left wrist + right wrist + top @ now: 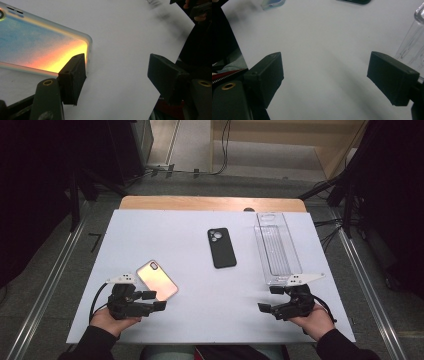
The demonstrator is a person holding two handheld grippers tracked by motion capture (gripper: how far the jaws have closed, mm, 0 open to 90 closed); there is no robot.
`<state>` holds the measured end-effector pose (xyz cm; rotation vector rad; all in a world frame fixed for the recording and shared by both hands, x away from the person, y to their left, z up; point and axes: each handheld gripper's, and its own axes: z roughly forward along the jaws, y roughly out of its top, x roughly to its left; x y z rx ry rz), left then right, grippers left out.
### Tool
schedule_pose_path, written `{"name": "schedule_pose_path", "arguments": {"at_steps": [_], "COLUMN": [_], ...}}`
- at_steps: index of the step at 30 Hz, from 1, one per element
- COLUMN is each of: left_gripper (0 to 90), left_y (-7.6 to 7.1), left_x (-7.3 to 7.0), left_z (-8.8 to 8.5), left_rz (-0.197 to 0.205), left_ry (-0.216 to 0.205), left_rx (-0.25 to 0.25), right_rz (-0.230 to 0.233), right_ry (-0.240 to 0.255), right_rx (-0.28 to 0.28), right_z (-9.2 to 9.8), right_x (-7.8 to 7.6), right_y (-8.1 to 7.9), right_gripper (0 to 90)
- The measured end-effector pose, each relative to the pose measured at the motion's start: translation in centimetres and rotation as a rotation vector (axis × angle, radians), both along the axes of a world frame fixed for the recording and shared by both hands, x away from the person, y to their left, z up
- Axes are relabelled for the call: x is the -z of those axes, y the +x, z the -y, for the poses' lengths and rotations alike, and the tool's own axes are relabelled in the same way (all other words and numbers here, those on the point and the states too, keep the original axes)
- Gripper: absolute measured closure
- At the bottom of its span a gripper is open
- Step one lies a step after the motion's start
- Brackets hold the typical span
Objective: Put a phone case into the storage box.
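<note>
From the high view I have bare white table across the lower middle, between both grippers. The iridescent phone blocks the lower left, the black phone case sits centre, and the clear plastic tray walls the right.

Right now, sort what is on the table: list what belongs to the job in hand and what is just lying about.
In the job:
- iridescent pink-gold phone, lying flat
- left gripper, jaws open, one jaw by the phone's corner

Lying about, judging by reach:
- black phone case, mid-table
- clear plastic tray, far right side
- right gripper, open, nothing between its jaws
</note>
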<state>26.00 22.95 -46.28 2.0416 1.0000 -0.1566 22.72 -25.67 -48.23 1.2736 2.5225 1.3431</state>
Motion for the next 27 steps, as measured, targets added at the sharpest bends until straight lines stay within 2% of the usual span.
{"name": "schedule_pose_path", "arguments": {"at_steps": [14,27], "left_gripper": [30.8,30.8], "left_y": [0.02,0.07], "left_x": [-0.09,-0.1], "left_z": [0.0,-0.09], "left_rz": [-0.009,-0.013], "left_ry": [0.012,0.016], "left_rx": [-0.003,-0.009], "right_rz": [-0.011,-0.013], "right_ry": [-0.023,-0.014], "right_rx": [-0.003,0.003], "right_z": [0.06,0.14], "right_x": [0.13,0.14], "right_y": [-0.18,-0.14], "right_gripper": [11.9,11.9]}}
